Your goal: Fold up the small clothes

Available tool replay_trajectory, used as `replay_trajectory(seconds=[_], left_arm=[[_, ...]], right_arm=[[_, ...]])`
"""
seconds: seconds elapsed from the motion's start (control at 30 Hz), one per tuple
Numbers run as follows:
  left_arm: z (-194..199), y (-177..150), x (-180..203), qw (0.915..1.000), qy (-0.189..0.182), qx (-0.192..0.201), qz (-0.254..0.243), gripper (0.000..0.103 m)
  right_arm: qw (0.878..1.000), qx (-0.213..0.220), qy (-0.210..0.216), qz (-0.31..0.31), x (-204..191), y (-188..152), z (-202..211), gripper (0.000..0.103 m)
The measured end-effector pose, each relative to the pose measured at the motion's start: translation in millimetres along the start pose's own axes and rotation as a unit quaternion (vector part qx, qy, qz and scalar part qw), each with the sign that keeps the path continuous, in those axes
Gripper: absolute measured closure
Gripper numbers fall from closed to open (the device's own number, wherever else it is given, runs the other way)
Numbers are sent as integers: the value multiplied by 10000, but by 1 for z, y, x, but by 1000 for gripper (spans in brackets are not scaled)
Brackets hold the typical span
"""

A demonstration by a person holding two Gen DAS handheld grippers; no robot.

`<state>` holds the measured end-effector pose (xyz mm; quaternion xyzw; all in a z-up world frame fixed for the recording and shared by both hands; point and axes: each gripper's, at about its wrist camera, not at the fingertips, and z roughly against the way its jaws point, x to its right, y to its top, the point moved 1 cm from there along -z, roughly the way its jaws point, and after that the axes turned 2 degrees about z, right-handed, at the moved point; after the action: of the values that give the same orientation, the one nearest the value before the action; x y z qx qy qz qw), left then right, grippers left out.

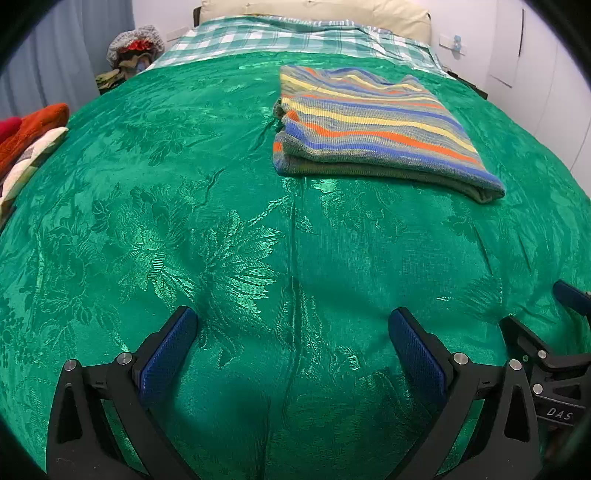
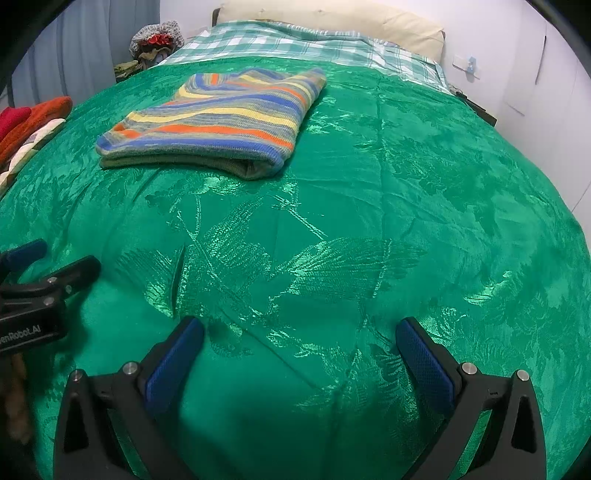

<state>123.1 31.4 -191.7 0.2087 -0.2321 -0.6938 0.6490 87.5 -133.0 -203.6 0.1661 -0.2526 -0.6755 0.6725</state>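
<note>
A striped knit garment (image 1: 373,125) in blue, orange, yellow and grey lies folded flat on the green bedspread (image 1: 221,240), far from both grippers. In the right wrist view the garment (image 2: 218,122) lies at the upper left. My left gripper (image 1: 291,325) is open and empty, low over the near part of the bed. My right gripper (image 2: 299,336) is open and empty beside it. The right gripper shows at the right edge of the left wrist view (image 1: 554,354); the left gripper shows at the left edge of the right wrist view (image 2: 40,273).
Folded red, orange and patterned clothes (image 1: 26,144) lie at the bed's left edge. A checked sheet (image 1: 295,37) and a cream pillow (image 1: 332,11) lie at the head of the bed. A pile of items (image 1: 133,51) stands at the back left. A white wall (image 1: 546,66) runs along the right.
</note>
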Motion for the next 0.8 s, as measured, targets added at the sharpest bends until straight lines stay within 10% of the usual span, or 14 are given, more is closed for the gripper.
replay_trajectory(seconds=[0.8], left_arm=[[-2, 1, 0, 10000, -16, 3, -2, 0]], right_arm=[[10000, 4, -15, 15, 0, 0, -1, 0]])
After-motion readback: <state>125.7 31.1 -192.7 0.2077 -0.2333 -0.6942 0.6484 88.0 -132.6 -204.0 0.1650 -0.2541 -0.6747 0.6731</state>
